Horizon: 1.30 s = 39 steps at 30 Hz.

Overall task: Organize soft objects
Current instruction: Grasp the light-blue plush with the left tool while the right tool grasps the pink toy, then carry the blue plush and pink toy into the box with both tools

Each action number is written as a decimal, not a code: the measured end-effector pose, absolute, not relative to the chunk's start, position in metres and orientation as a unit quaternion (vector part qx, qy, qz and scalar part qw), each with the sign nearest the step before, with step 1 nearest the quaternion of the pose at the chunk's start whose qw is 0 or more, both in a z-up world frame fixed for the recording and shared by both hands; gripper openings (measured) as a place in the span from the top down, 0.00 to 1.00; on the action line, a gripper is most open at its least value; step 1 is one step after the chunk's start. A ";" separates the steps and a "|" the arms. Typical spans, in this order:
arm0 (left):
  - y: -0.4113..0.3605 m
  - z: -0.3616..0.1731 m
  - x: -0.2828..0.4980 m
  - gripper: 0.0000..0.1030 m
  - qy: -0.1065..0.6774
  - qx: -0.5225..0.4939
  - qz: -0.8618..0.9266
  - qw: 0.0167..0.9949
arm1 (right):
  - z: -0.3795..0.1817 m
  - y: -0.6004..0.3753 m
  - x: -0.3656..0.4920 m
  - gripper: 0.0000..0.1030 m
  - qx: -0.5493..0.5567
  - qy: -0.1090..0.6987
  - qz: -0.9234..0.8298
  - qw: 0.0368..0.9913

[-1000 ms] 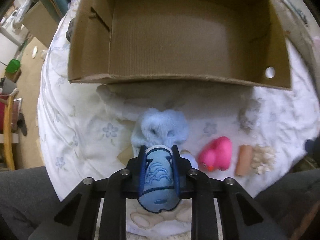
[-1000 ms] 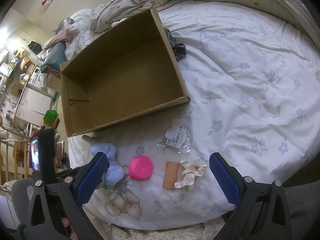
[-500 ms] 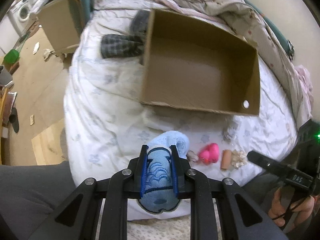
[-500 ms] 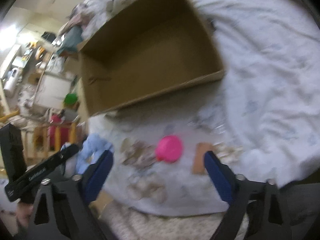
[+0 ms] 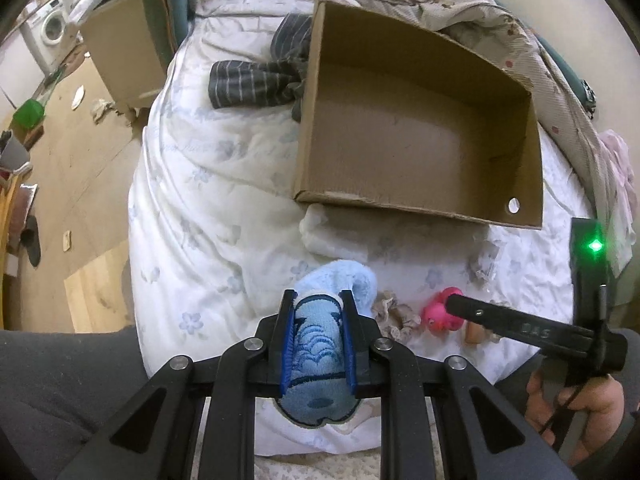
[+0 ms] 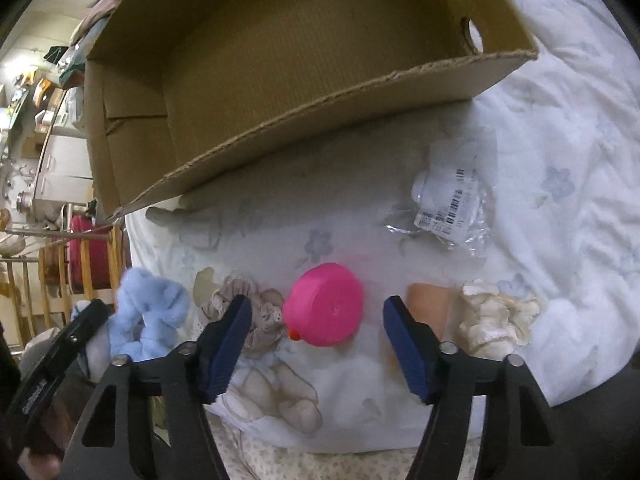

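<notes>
With the left gripper [image 5: 318,340] clamped on the fluffy blue sock [image 5: 320,356] above the bed's near edge, it should carry it over the cardboard box [image 5: 416,136] wall before releasing, while the right gripper [image 6: 316,336], spread apart, straddles the pink rubber duck [image 6: 326,308].

Both wrist views down onto cardboard box [image 5: 420,128], bed [image 6: 560,200].

Scrunchie [image 6: 244,312], duck [image 6: 326,310] and sponge [image 6: 430,304] lie before the box [image 6: 304,120].
</notes>
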<state>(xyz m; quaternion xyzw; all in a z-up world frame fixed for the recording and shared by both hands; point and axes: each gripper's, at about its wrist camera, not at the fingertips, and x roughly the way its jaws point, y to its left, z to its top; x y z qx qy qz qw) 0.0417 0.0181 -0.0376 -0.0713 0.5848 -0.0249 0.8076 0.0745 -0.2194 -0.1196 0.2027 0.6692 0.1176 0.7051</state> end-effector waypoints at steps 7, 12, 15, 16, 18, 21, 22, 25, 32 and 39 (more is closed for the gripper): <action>0.008 -0.036 0.043 0.82 0.580 -0.061 -0.039 0.811 | -0.130 -0.207 0.079 0.53 0.180 0.680 0.112 0.702; 0.013 -0.036 0.045 0.82 0.579 -0.065 -0.028 0.812 | -0.128 -0.197 0.076 0.73 0.157 0.668 0.116 0.718; 0.016 -0.035 0.044 0.82 0.574 -0.063 -0.019 0.816 | -0.121 -0.201 0.075 0.76 0.160 0.657 0.119 0.727; 0.016 -0.035 0.044 0.82 0.573 -0.062 -0.016 0.817 | -0.121 -0.202 0.074 0.76 0.162 0.656 0.120 0.727; 0.018 -0.035 0.044 0.82 0.572 -0.063 -0.012 0.818 | -0.119 -0.202 0.072 0.78 0.156 0.652 0.119 0.732; 0.019 -0.034 0.043 0.82 0.568 -0.061 -0.008 0.821 | -0.113 -0.202 0.070 0.78 0.148 0.642 0.126 0.742; 0.020 -0.034 0.043 0.82 0.566 -0.060 -0.006 0.823 | -0.110 -0.202 0.069 0.78 0.148 0.637 0.130 0.745; 0.021 -0.029 0.040 0.82 0.557 -0.060 -0.002 0.828 | -0.098 -0.205 0.064 0.78 0.160 0.621 0.141 0.754; 0.028 0.010 0.030 0.82 0.520 -0.076 -0.004 0.851 | -0.048 -0.225 0.056 0.78 0.209 0.570 0.176 0.774; 0.017 0.049 0.040 0.82 0.491 -0.072 -0.014 0.868 | -0.006 -0.234 0.058 0.78 0.206 0.539 0.196 0.793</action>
